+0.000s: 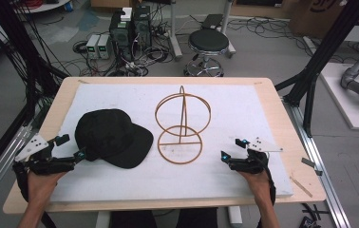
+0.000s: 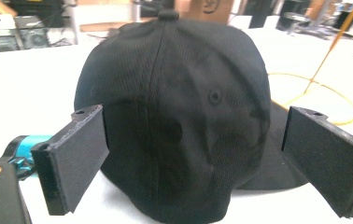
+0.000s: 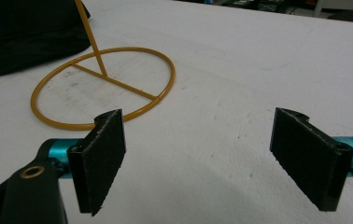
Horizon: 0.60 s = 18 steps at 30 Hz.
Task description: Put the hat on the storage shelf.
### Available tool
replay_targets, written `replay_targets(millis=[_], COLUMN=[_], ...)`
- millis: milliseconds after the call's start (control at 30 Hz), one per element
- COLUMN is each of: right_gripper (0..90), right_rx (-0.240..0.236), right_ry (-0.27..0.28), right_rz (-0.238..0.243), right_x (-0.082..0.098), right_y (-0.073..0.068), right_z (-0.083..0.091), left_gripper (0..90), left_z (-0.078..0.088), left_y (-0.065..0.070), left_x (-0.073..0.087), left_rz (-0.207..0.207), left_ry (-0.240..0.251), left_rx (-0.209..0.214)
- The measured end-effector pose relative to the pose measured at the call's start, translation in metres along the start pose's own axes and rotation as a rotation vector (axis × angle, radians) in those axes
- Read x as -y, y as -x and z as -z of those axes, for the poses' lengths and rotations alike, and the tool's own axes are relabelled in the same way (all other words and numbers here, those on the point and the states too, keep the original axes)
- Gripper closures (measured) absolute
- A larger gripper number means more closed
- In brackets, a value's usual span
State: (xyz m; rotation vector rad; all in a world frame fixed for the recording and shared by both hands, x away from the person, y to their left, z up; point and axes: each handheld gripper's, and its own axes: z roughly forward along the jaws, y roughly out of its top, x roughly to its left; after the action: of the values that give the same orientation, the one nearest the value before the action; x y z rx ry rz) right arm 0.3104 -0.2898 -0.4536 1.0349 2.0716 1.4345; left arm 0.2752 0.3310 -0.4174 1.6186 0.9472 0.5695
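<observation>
So the black cap (image 1: 111, 137) sat on the white mat (image 1: 244, 114) over the table (image 1: 282, 123), left of the middle and a bit toward the near edge, brim pointing right toward the wire stand (image 1: 182, 126). The left gripper (image 1: 73, 148) was right up against the cap's left-rear side, jaws spread wide and not clamping anything. In the left gripper view the cap (image 2: 174, 116) sat between the two black jaws, its back panel facing the camera, with the jaws on either side of it; I couldn't tell if either pad actually touched the fabric. The gold wire stand stood upright near the table's centre, its base ring just beside the cap's brim, maybe touching it. The right gripper (image 1: 232, 149) was toward the near right corner, well apart from the cap and near the stand's base ring, jaws also spread with nothing in them. In the right gripper view the ring (image 3: 104, 88) lay ahead and to the left, with a bit of the cap (image 3: 25, 37) behind it.
</observation>
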Motion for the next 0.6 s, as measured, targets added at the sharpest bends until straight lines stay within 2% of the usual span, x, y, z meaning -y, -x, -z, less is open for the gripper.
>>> replay_targets(millis=[133,167,267,400,600], right_gripper=[18.5,18.5,18.5,18.5,18.5], right_rx=[0.002,0.004,0.002,0.007,0.009], right_ry=[-0.002,0.001,0.0,0.001,0.001], right_rz=[0.002,0.006,0.005,0.022,0.027], right_x=[0.0,0.0,0.0,0.0,0.0], right_y=[-0.001,-0.001,-0.001,-0.002,-0.002], right_z=[0.0,0.0,0.0,0.0,0.0], left_gripper=[7.2,7.2,7.2,7.2,7.2], left_z=[-0.002,-0.004,-0.005,-0.008,-0.013], left_y=[-0.005,-0.009,-0.012,-0.02,-0.028], left_x=[-0.008,-0.013,-0.02,-0.033,-0.043], left_rz=[-0.005,-0.007,-0.019,-0.019,-0.028], left_ry=[-0.005,-0.012,-0.027,-0.039,-0.074], left_rx=[0.007,0.025,0.029,0.057,0.074])
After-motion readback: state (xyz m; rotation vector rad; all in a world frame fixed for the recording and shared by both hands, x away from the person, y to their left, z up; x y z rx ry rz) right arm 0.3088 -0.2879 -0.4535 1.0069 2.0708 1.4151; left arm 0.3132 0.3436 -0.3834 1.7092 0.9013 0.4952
